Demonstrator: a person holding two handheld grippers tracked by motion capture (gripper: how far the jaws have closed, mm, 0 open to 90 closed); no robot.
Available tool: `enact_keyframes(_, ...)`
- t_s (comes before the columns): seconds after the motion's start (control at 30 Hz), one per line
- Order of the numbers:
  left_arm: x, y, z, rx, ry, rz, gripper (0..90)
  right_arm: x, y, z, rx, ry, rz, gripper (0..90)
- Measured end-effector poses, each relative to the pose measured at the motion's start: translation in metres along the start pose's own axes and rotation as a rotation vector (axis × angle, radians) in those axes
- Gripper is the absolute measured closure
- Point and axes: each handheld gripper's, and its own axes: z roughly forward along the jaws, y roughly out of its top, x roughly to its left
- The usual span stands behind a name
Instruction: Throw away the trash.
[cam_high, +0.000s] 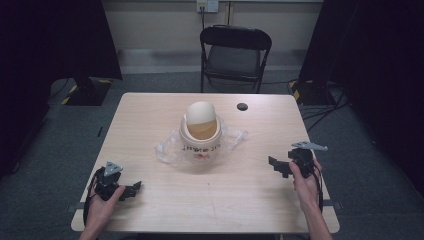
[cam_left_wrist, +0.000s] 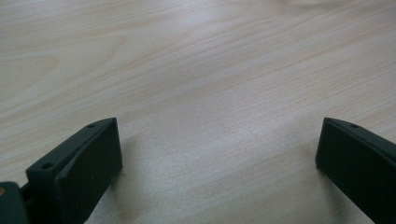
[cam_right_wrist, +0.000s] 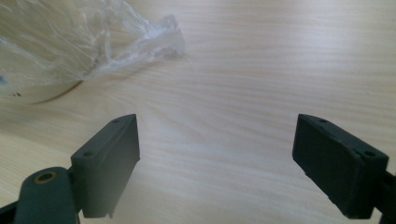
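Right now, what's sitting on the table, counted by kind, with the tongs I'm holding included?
Cream container with hinged lid: 1
Clear plastic bag under it: 1
Small black round disc: 1
Handheld tongs: 2, left tongs and right tongs, both open
Total: 5

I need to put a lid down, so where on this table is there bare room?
Bare wood runs along the near edge between the left gripper and right gripper, in front of the white container. Both far corners are free too, apart from the black disc. It is crowded mid-table, around the plastic bag.
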Motion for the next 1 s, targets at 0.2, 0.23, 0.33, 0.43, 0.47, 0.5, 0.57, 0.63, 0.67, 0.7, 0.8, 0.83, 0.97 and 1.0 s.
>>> enact_keyframes(0.2, 0.0, 0.0, 0.0, 0.0, 0.0, 0.0, 0.0, -0.01, -0.02, 0.001, 0.042, -0.023, 0.016, 14.6)
enact_keyframes(0.23, 0.0, 0.0, 0.0, 0.0, 0.0, 0.0, 0.0, -0.011, -0.023, 0.001, 0.048, -0.025, 0.021, 14.6)
enact_keyframes(0.33, 0.0, 0.0, 0.0, 0.0, 0.0, 0.0, 0.0, -0.014, -0.032, 0.001, 0.07, -0.04, 0.025, 14.6)
enact_keyframes(0.43, 0.0, 0.0, 0.0, 0.0, 0.0, 0.0, 0.0, -0.014, -0.044, 0.002, 0.104, -0.053, 0.017, 14.6)
enact_keyframes(0.47, 0.0, 0.0, 0.0, 0.0, 0.0, 0.0, 0.0, -0.014, -0.044, 0.002, 0.104, -0.053, 0.017, 14.6)
enact_keyframes(0.5, 0.0, 0.0, 0.0, 0.0, 0.0, 0.0, 0.0, -0.014, -0.047, 0.002, 0.114, -0.057, 0.006, 14.6)
enact_keyframes(0.57, 0.0, 0.0, 0.0, 0.0, 0.0, 0.0, 0.0, -0.012, -0.051, 0.002, 0.125, -0.065, -0.002, 14.6)
enact_keyframes(0.63, 0.0, 0.0, 0.0, 0.0, 0.0, 0.0, 0.0, -0.012, -0.053, 0.002, 0.129, -0.068, -0.005, 14.6)
enact_keyframes(0.67, 0.0, 0.0, 0.0, 0.0, 0.0, 0.0, 0.0, -0.011, -0.054, 0.001, 0.127, -0.072, -0.006, 14.6)
enact_keyframes(0.7, 0.0, 0.0, 0.0, 0.0, 0.0, 0.0, 0.0, -0.011, -0.055, 0.001, 0.124, -0.076, -0.006, 14.6)
enact_keyframes(0.8, 0.0, 0.0, 0.0, 0.0, 0.0, 0.0, 0.0, -0.008, -0.057, 0.002, 0.114, -0.097, -0.023, 14.4)
enact_keyframes(0.83, 0.0, 0.0, 0.0, 0.0, 0.0, 0.0, 0.0, -0.004, -0.061, 0.003, 0.097, -0.123, -0.038, 14.1)
enact_keyframes(0.97, 0.0, 0.0, 0.0, 0.0, 0.0, 0.0, 0.0, -0.001, -0.065, 0.004, 0.079, -0.14, -0.072, 12.9)
enact_keyframes(1.0, 0.0, 0.0, 0.0, 0.0, 0.0, 0.0, 0.0, -0.001, -0.065, 0.004, 0.079, -0.14, -0.072, 12.9)
